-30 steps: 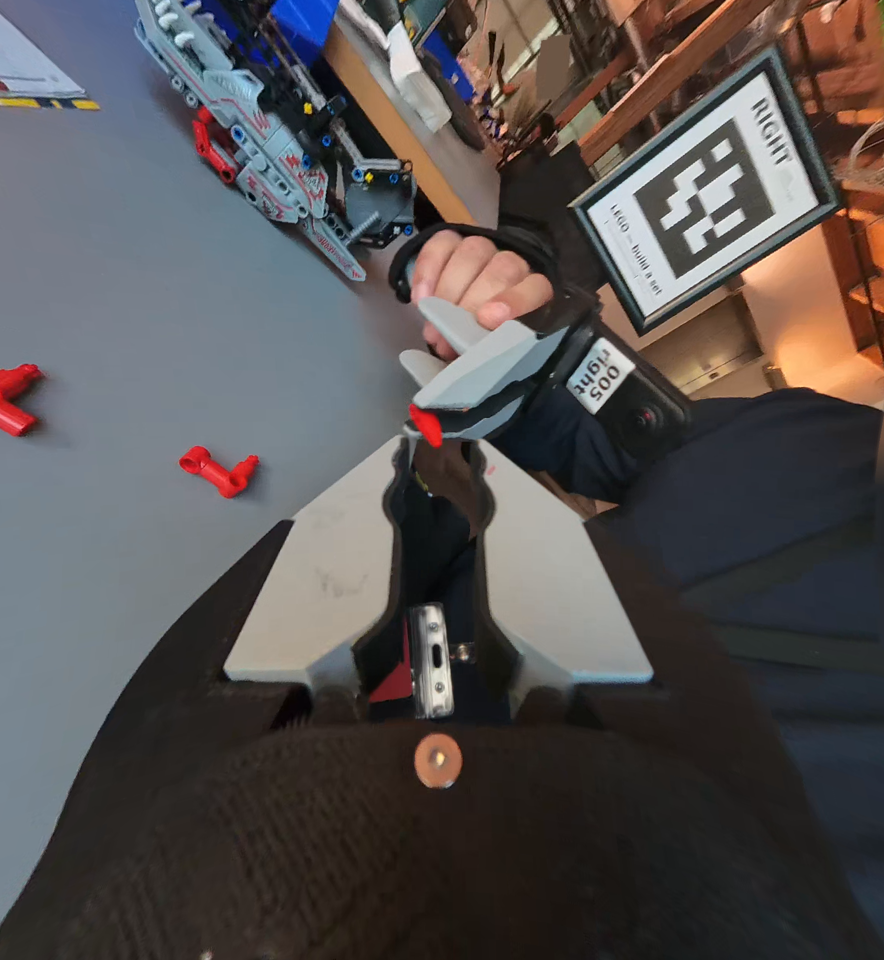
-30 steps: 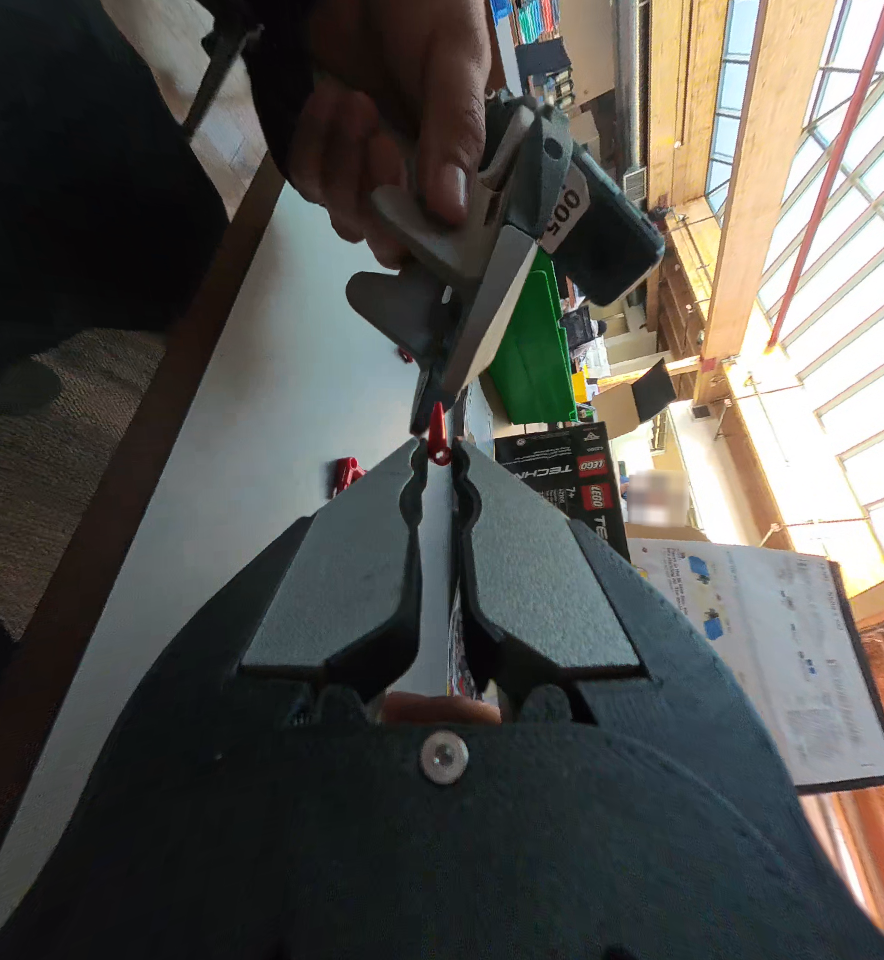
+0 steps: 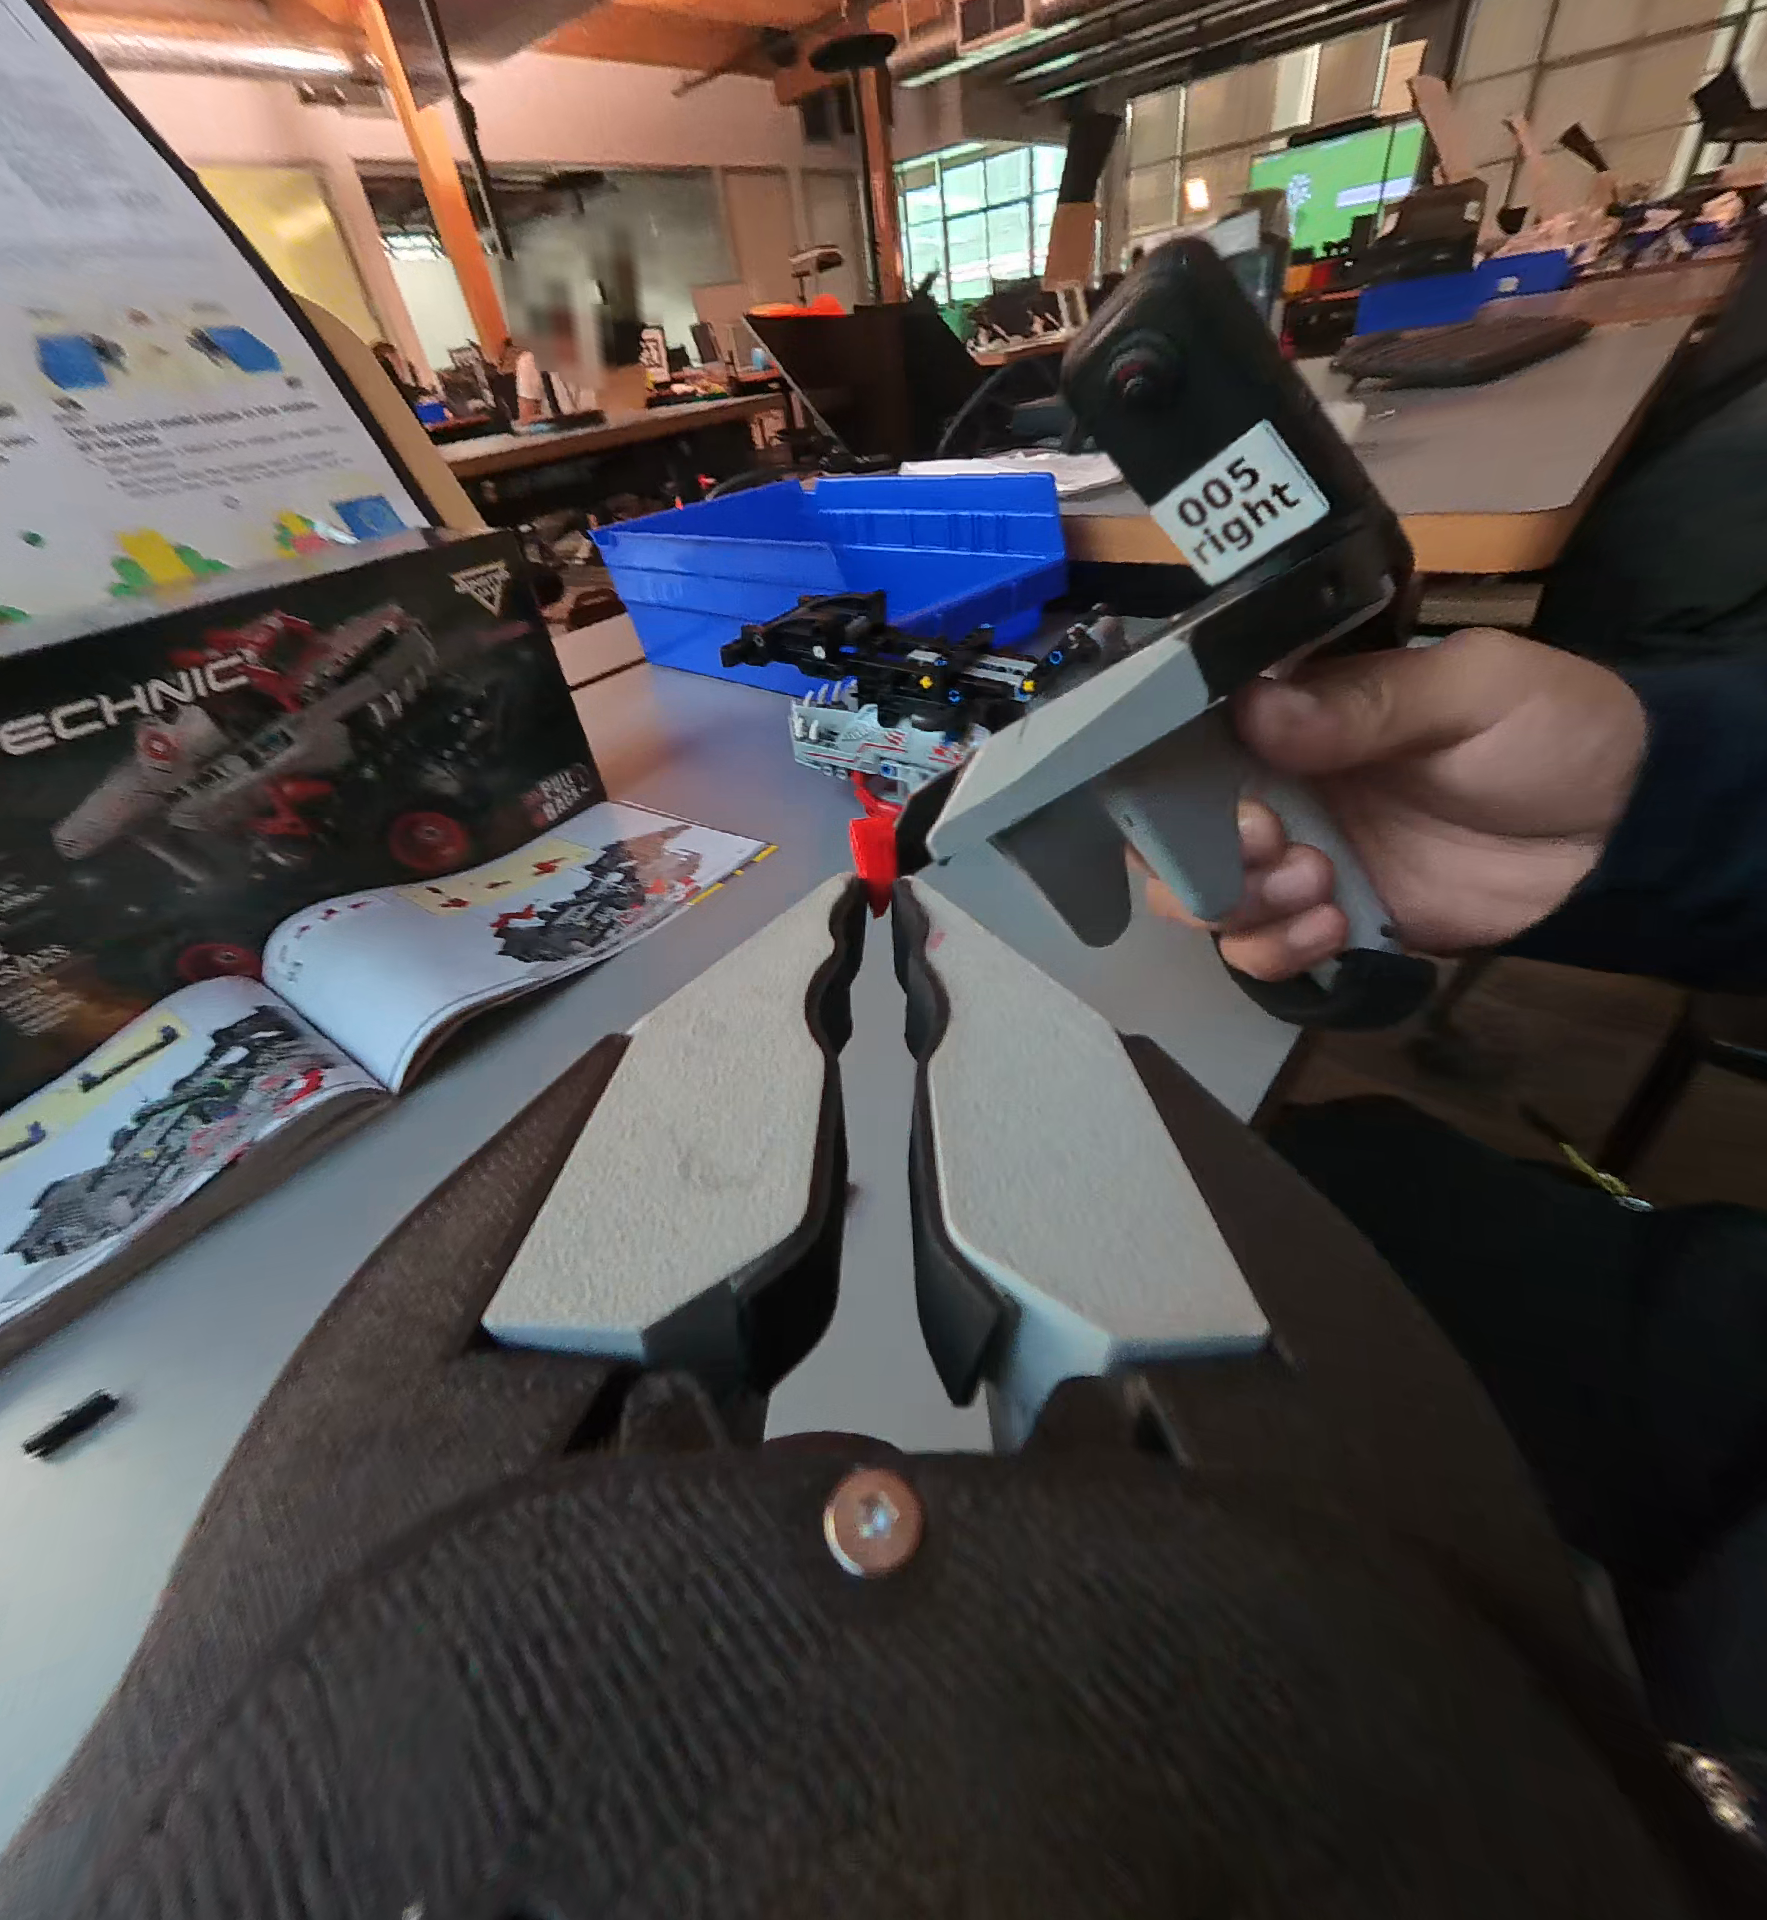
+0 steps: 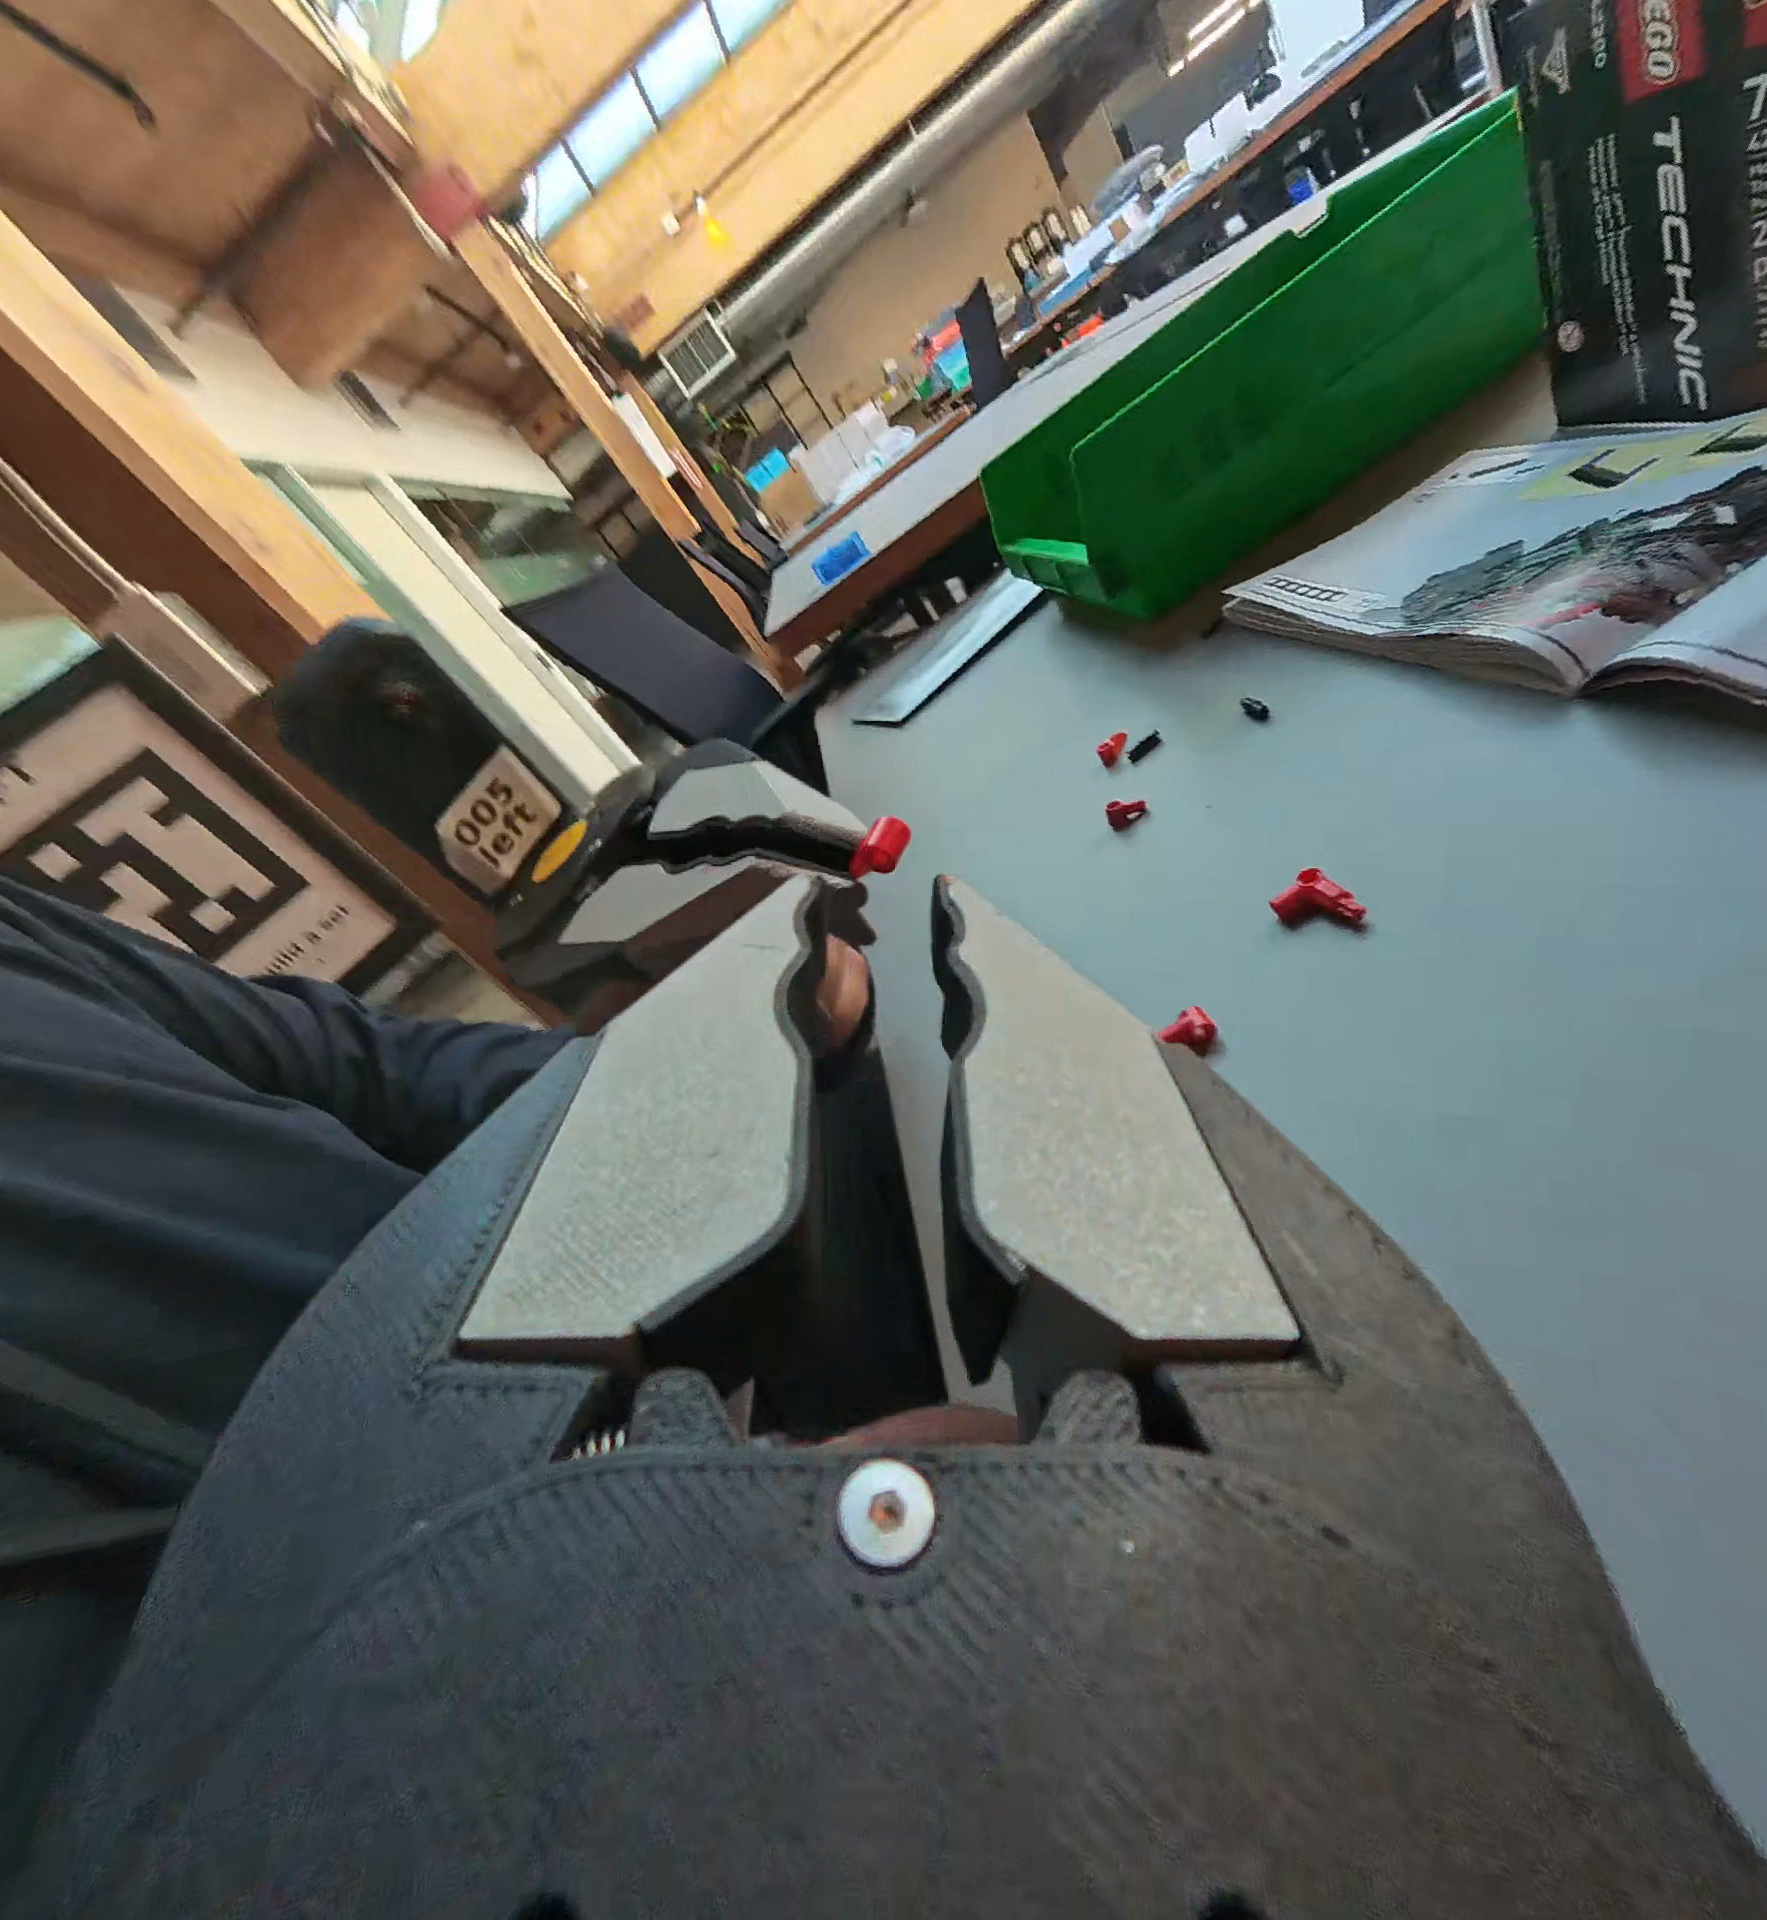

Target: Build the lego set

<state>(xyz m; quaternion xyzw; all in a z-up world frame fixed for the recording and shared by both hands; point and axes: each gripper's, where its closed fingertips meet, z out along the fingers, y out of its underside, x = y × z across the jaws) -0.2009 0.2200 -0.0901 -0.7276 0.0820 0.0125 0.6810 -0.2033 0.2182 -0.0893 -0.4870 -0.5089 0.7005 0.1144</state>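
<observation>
Right wrist view: right gripper [image 4: 877,902] now empty, parted.

Left tool [image 3: 879,902] pinched nearly closed; right tool [image 4: 874,902] parted, tips nearly meeting.

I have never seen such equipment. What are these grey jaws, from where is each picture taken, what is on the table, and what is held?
There is no robot here. A person holds a two-finger tool in each hand, and a camera on each tool looks forward along its fingers. The left wrist view shows the left gripper low in the middle, shut on a small red piece. The hand at the right holds the other tool. The right wrist view shows the right gripper, its fingers apart and holding nothing. On the grey table are loose red pieces, an open instruction booklet, the set's box, a partly built model, a blue bin and a green bin.
</observation>
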